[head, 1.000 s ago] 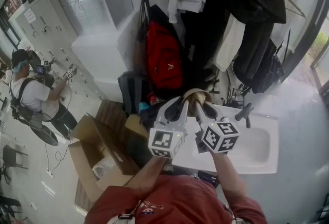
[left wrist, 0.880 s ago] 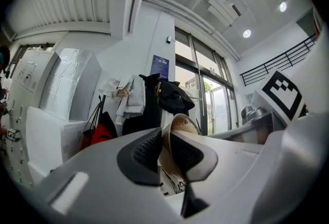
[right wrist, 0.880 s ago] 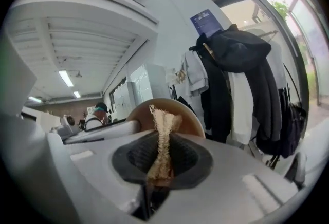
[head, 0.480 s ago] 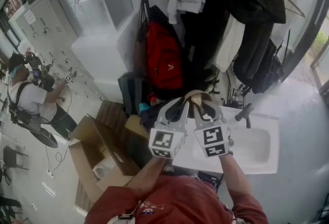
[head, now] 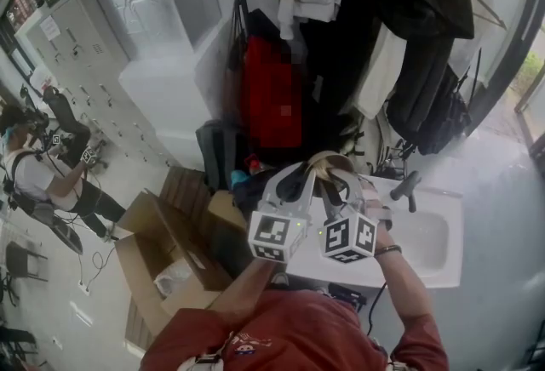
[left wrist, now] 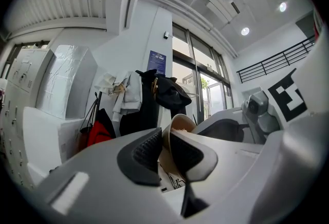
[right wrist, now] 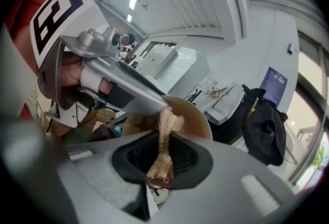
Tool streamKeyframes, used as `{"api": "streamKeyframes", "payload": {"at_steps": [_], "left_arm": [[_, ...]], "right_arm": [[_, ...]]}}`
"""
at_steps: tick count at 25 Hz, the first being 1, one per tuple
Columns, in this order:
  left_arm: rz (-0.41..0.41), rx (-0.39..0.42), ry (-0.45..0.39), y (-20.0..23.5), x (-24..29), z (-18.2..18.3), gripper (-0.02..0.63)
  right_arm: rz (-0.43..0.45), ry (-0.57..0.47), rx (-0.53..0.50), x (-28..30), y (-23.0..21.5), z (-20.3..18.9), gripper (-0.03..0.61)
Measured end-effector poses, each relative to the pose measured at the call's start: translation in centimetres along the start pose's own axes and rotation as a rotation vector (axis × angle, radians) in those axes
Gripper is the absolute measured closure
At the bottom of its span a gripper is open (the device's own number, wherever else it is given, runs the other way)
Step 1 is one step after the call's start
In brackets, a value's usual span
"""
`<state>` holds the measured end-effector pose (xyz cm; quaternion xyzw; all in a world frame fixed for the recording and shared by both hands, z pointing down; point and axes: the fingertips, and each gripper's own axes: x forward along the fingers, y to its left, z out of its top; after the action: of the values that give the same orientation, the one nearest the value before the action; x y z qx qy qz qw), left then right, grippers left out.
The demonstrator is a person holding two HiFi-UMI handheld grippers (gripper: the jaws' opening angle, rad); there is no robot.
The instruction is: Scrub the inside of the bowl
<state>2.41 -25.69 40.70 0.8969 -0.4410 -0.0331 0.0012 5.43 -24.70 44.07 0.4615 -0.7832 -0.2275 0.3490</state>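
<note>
- The bowl (head: 327, 162) is held up in the air in front of the person. In the head view it sits at 12 o'clock from both grippers, and the white sink (head: 430, 233) lies below it toward 4 o'clock.
- The left gripper (left wrist: 163, 150) has its fingers pinching the bowl's wall, one pad inside and one outside. The rim rises past them toward 12 o'clock.
- The right gripper (right wrist: 163, 159) has its fingers pressed on a pale, fibrous scrubber (right wrist: 165, 133). The strip's long axis runs from 6 to 12 o'clock, and its upper end stands at the bowl's near rim, apparently touching the inside.
- Seen from the right fingers, the bowl's hollow lies at 12 to 1 o'clock, just beyond the scrubber's tip. The left gripper crosses close by at 10 o'clock.
- The right hand is the nearer one for the scrubbing and the left only steadies the bowl. I judge the stroke should push forward into the hollow and sweep toward 2 o'clock, away from the left fingers.
</note>
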Motion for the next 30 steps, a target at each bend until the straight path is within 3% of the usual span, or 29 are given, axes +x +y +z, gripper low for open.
{"api": "streamKeyframes", "payload": {"at_steps": [8, 11, 19, 23, 30], "left_arm": [[-0.011, -0.018, 0.023, -0.2, 0.1, -0.6, 0.563], [-0.011, -0.031, 0.032, -0.3, 0.2, -0.9, 0.563], [-0.009, -0.044, 0.040, -0.2, 0.1, -1.1, 0.565], [-0.008, -0.043, 0.036, -0.2, 0.1, -1.1, 0.566], [-0.003, -0.046, 0.035, -0.2, -0.1, -1.0, 0.566]], "right_arm": [[-0.049, 0.080, -0.397, 0.0, 0.7, -0.5, 0.529], [-0.050, 0.097, -0.499, 0.1, 1.1, -1.0, 0.529], [-0.044, 0.125, -0.604, 0.1, 1.7, -1.4, 0.529], [0.003, 0.117, -0.594, 0.0, 2.7, -0.9, 0.529], [0.003, 0.122, -0.600, 0.0, 3.0, -0.9, 0.529]]}}
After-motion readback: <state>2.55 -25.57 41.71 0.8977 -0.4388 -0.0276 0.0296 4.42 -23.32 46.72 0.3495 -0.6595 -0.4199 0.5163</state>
